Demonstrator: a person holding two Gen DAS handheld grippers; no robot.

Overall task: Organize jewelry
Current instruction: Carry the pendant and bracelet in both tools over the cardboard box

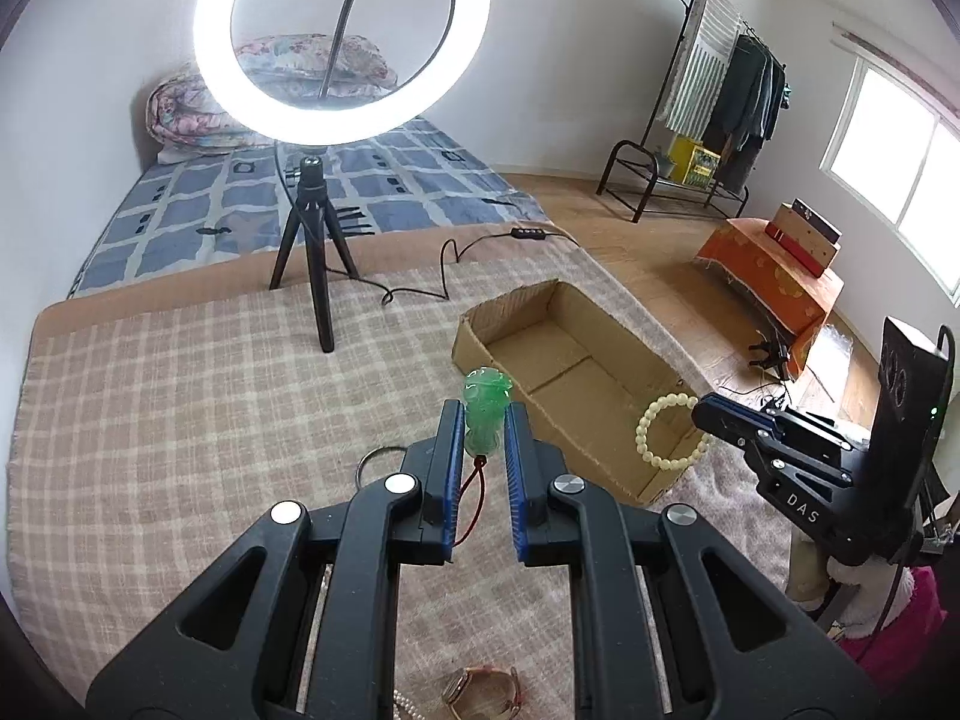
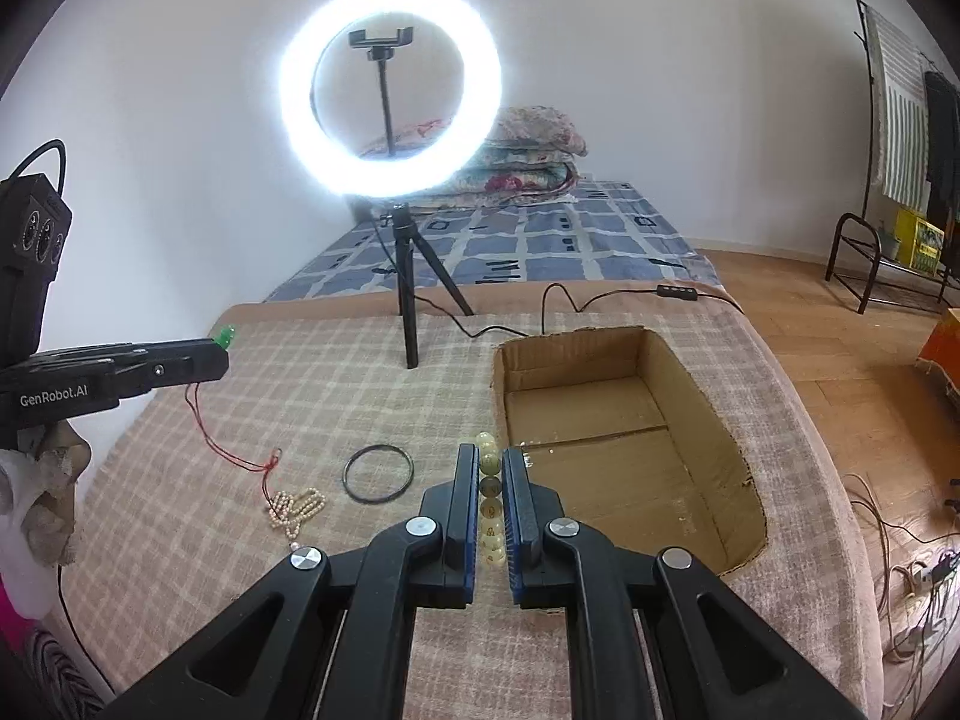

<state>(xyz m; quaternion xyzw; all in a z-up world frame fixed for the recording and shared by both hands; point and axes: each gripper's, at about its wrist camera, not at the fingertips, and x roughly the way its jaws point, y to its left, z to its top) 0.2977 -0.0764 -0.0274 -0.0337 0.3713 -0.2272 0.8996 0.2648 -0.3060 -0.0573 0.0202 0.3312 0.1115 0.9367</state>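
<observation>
My left gripper (image 1: 485, 420) is shut on a green jade pendant (image 1: 486, 408), lifted above the checked blanket; its red cord (image 1: 471, 501) hangs down below the pads. My right gripper (image 2: 493, 462) is shut on a cream bead bracelet (image 2: 491, 492), whose loop (image 1: 669, 432) shows in the left wrist view hanging beside the near end of the open cardboard box (image 1: 543, 300). In the right wrist view the same box (image 2: 576, 354) lies just right of the fingertips, and the left gripper (image 2: 219, 354) with the pendant (image 2: 225, 336) is at the far left.
A dark bangle (image 2: 378, 474), a small pearl strand (image 2: 294, 507) tied to the red cord (image 2: 210, 429), and a watch (image 1: 480, 690) lie on the blanket. A ring light on a tripod (image 1: 315, 240) with its cable (image 2: 558, 300) stands behind the box. The bed edge drops to wooden floor at right.
</observation>
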